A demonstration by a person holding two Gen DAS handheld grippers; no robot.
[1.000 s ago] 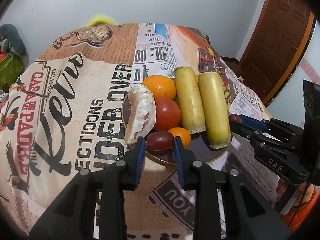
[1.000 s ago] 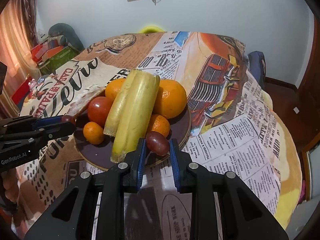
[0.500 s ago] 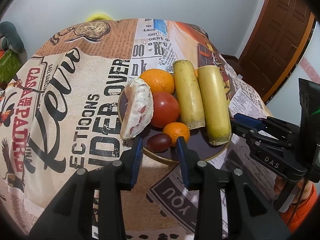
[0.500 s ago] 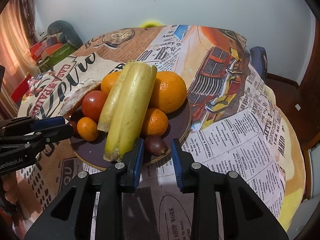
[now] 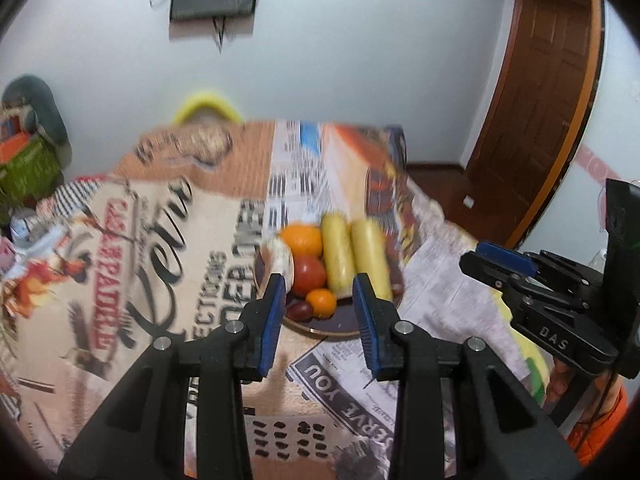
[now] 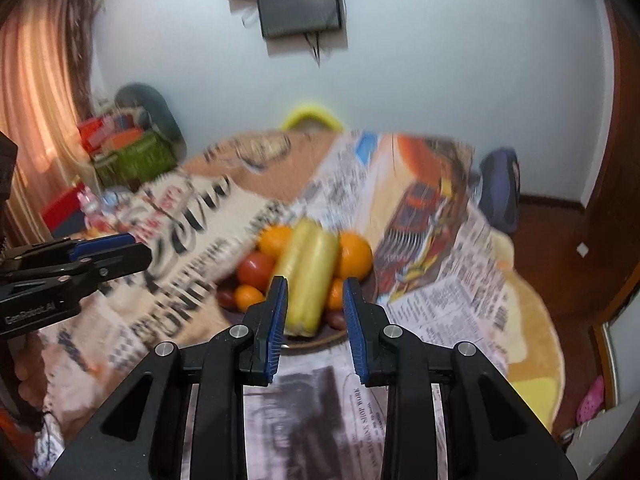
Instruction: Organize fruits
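Note:
A dark plate [image 5: 332, 332] on the printed tablecloth holds the fruit: an orange [image 5: 302, 238], a tomato [image 5: 308, 274], a small orange [image 5: 321, 302], a dark grape [image 5: 300, 311], two long yellow pieces [image 5: 370, 256] and a pale slice [image 5: 280, 258]. My left gripper [image 5: 319, 284] hovers above and short of the plate, jaws slightly apart with nothing between them. My right gripper [image 6: 313, 284] hangs likewise over the near rim [image 6: 320, 340], empty; a second grape [image 6: 336, 318] lies on the plate by its right finger. Each gripper shows in the other's view: right gripper [image 5: 496, 260], left gripper [image 6: 132, 246].
The round table [image 6: 532, 344] is covered by a newspaper-print cloth. A yellow chair back [image 5: 206, 106] stands behind it, a wooden door [image 5: 552, 92] at right, and boxes and a green basket [image 6: 136, 160] at left. A wall-mounted screen [image 6: 298, 8] hangs above.
Both grippers let go of the grapes they held at the plate's near edge, then rose and drew back from it. The grapes stay on the plate.

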